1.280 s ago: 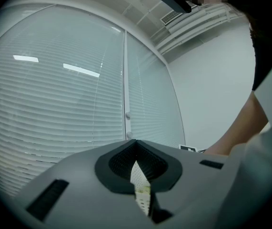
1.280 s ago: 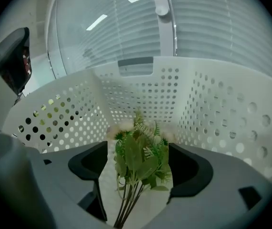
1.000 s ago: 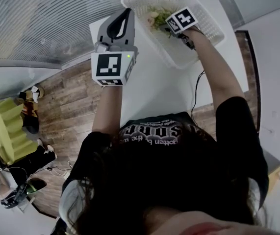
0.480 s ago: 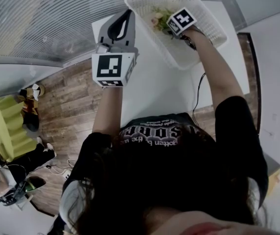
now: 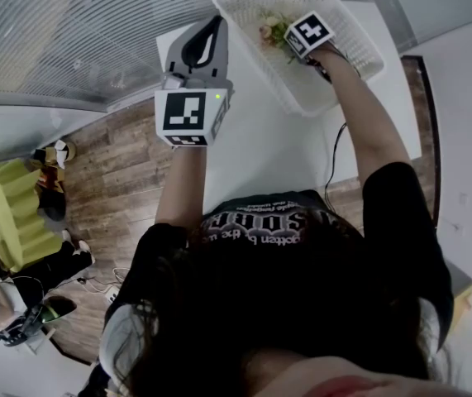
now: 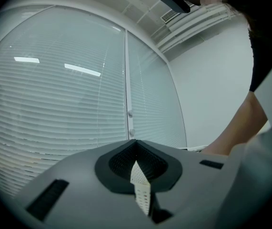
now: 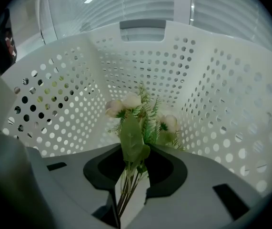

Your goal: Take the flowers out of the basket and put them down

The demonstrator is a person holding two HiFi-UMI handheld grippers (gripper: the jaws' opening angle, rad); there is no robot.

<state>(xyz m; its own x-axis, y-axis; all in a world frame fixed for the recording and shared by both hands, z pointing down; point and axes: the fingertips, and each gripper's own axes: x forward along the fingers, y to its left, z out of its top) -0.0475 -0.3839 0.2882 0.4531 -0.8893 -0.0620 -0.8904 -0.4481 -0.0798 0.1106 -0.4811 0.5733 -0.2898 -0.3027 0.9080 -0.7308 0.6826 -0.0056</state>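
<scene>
Its jaws having just closed to pinch the stems of the flowers (image 7: pixel 135 120), the right gripper (image 7: pixel 130 185) should lift straight up, clear of the basket (image 7: pixel 221 94) walls.

Flowers (image 7: pixel 135 123) in basket (image 5: pixel 345 25) on table (image 5: pixel 260 151), right tool (image 7: pixel 126 197) inside basket, left tool (image 6: pixel 143 202) left of it.

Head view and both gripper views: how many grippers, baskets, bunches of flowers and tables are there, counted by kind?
grippers: 2, the left gripper and the right gripper, whose jaws have just been closing on the flower stems
basket: 1
bunch of flowers: 1
table: 1
total: 5
</scene>
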